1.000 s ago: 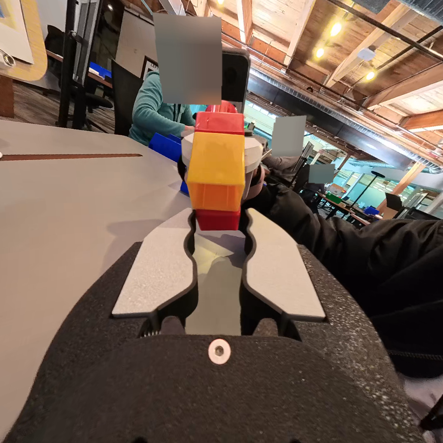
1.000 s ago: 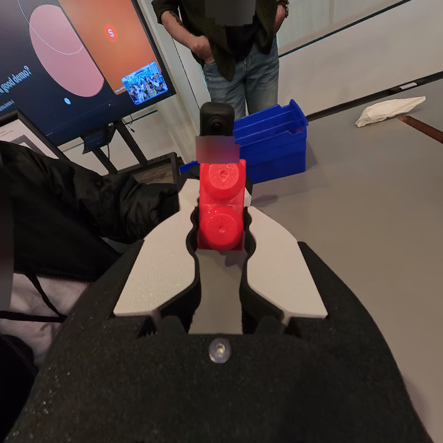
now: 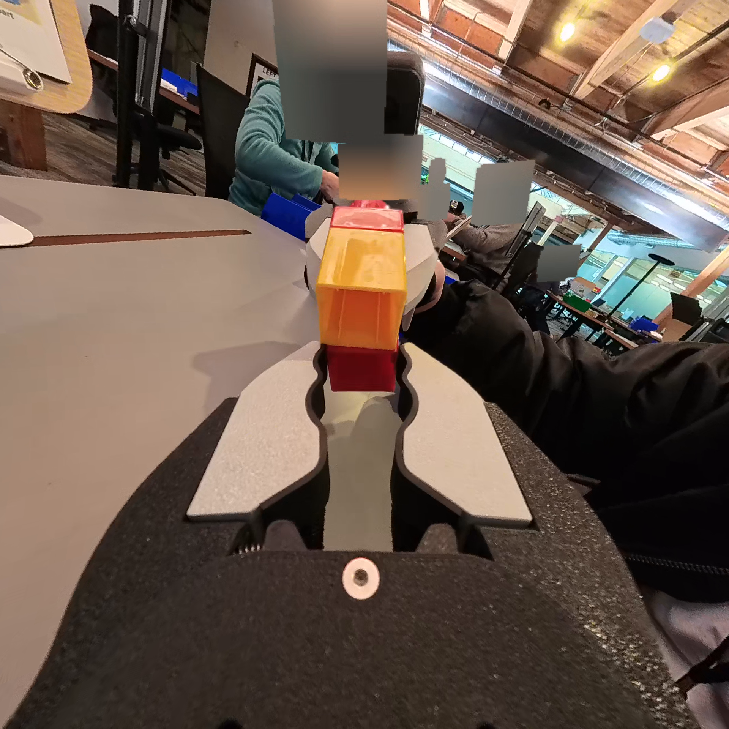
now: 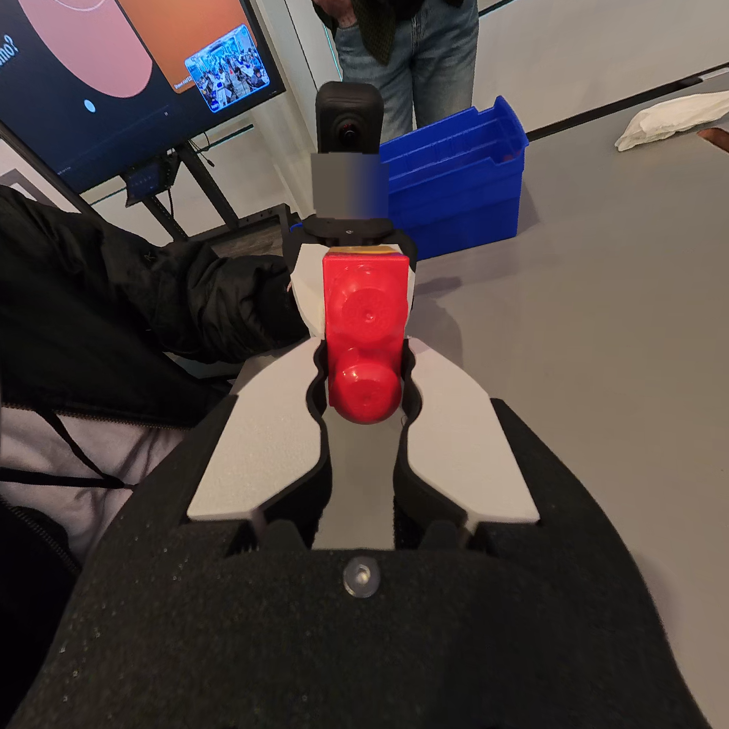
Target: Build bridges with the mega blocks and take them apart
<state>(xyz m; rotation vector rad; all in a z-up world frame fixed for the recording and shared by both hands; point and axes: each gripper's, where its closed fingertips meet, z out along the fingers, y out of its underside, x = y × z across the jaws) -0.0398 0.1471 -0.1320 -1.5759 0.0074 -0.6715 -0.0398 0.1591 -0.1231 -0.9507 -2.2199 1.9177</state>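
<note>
Two grippers meet over the grey table [image 4: 591, 315], where we clamp our left gripper [image 3: 361, 369] on the lower red block [image 3: 361, 369] under the yellow block [image 3: 361, 292] and our right gripper [image 4: 365, 378] on the studded red block [image 4: 365, 335], the blue bin [image 4: 453, 189] behind them.

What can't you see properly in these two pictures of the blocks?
- Left wrist view: the far red block is mostly hidden behind the yellow block, so its knobs barely show.
- Right wrist view: the yellow block is only a sliver behind the red block.
- Right wrist view: the inside of the blue bin is hidden by its wall.
- Neither view shows whether the blocks touch the table.
</note>
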